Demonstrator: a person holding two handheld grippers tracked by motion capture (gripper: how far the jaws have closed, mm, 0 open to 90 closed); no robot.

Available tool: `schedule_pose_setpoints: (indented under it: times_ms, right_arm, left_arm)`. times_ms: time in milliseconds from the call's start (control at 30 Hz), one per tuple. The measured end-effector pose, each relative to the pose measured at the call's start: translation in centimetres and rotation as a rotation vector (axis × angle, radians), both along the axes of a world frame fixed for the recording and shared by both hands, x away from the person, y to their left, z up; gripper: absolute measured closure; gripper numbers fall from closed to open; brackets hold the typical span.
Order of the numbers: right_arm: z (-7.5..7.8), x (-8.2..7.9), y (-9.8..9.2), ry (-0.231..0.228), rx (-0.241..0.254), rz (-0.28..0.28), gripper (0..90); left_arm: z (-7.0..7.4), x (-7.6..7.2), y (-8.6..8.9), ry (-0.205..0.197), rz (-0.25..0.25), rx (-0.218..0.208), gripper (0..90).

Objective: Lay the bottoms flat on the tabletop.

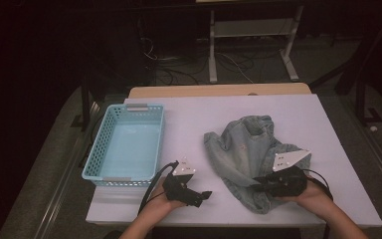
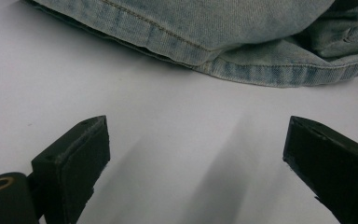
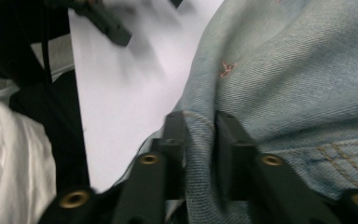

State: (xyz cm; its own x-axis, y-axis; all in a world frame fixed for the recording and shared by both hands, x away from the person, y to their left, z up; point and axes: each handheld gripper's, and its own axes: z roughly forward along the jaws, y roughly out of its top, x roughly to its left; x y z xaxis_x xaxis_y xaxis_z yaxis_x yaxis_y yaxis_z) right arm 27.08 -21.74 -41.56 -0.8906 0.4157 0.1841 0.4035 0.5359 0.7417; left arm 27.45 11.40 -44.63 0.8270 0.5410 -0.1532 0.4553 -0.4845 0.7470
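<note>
A crumpled light-blue denim garment (image 1: 248,149) lies on the white table (image 1: 288,114), right of the middle. My right gripper (image 1: 258,183) is at its near edge, and in the right gripper view its jaws (image 3: 200,130) are pinched on a fold of the denim (image 3: 298,70). My left gripper (image 1: 203,196) rests low near the table's front edge, left of the garment and pointing toward it. In the left gripper view it (image 2: 196,158) stands open and empty over bare table, with the garment's hem (image 2: 242,70) just beyond.
A light-blue plastic basket (image 1: 95,149) stands at the table's left side, with nothing visible inside. A wooden strip (image 1: 219,90) runs along the far edge. Metal frame legs and cables are on the dark floor behind.
</note>
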Motion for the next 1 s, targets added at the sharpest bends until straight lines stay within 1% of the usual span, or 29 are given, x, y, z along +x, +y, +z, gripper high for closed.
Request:
schedule_pose_setpoints:
  times_ms: [33, 100, 133, 167, 233, 367, 533, 600, 700, 800, 900, 1000]
  right_arm:
    - [0.2, 0.1, -0.1, -0.008, 0.011, -0.012, 62.8]
    - [0.8, 0.4, -0.4, -0.031, 0.044, -0.045, 56.7]
    - [1.1, 0.7, -0.6, -0.035, 0.064, -0.065, 54.6]
    - [1.4, 1.0, -0.8, -0.036, 0.077, -0.078, 53.9]
    - [1.8, 1.5, -1.2, -0.056, 0.087, -0.107, 50.8]
    - [2.8, 2.7, -1.9, -0.081, 0.114, -0.174, 45.8]
    - [3.7, 4.6, -2.3, -0.097, 0.102, -0.243, 43.1]
    - [3.9, 5.6, -2.4, -0.095, 0.089, -0.265, 42.5]
    - [4.0, 7.1, -2.6, -0.108, 0.057, -0.295, 41.7]
    - [3.9, 8.7, -2.8, -0.095, 0.049, -0.327, 41.3]
    - [3.5, 10.3, -2.8, -0.077, 0.021, -0.358, 40.3]
    - [2.8, 11.8, -2.7, -0.041, 0.006, -0.365, 37.6]
  left_arm:
    - [0.0, 0.0, -0.1, 0.000, -0.001, 0.001, 6.9]
    - [-0.1, 0.0, -0.1, 0.000, -0.005, 0.005, 6.9]
    - [-0.1, 0.0, -0.2, 0.001, -0.004, 0.004, 6.9]
    - [-0.1, -0.1, -0.2, 0.001, -0.004, 0.004, 6.9]
    - [0.0, -0.1, -0.1, -0.001, -0.002, 0.003, 6.9]
    - [0.0, 0.0, -0.1, 0.000, -0.003, 0.007, 6.9]
    - [-0.1, 0.0, -0.2, 0.003, -0.004, 0.006, 6.9]
    - [-0.1, -0.1, -0.3, 0.002, -0.007, 0.009, 6.9]
    - [0.0, -0.1, -0.2, 0.000, -0.005, 0.007, 6.9]
    - [0.0, -0.1, -0.1, 0.001, -0.001, 0.008, 6.9]
    - [0.0, 0.0, -0.1, 0.002, -0.002, 0.004, 6.9]
    - [-0.1, -0.1, -0.2, 0.002, -0.005, 0.008, 6.9]
